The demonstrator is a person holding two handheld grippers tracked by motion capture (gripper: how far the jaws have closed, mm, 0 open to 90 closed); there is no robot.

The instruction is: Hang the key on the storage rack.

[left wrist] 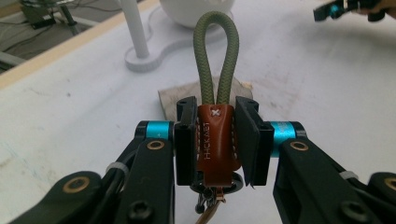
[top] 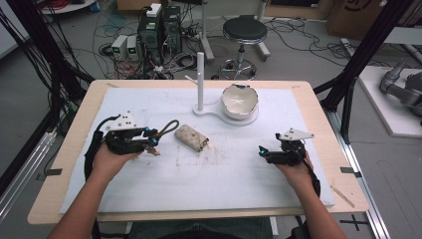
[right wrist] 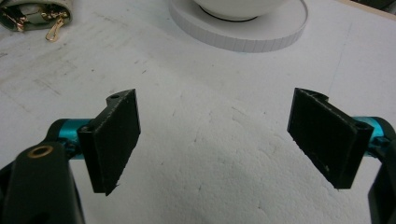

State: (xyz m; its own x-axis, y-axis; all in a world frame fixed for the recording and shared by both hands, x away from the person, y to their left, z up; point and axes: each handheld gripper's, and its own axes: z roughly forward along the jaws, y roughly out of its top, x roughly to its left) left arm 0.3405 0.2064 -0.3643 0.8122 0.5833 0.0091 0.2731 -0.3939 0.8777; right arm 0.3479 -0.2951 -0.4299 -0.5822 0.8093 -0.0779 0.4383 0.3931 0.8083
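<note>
Left gripper view: pouch (left wrist: 187, 95) mostly hidden behind clamped keychain (left wrist: 215, 140).

Grey floor (top: 308, 55) strewn with black cables (top: 298, 30) — a round black stool (top: 244, 31) and computer towers (top: 160, 27) beyond the bench (top: 74, 129).

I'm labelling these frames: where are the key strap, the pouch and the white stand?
key strap (left wrist: 215, 140), left gripper view, brown leather tab.
pouch (top: 191, 137), high view, middle of its top.
white stand (top: 200, 79), high view, upright post.
</note>
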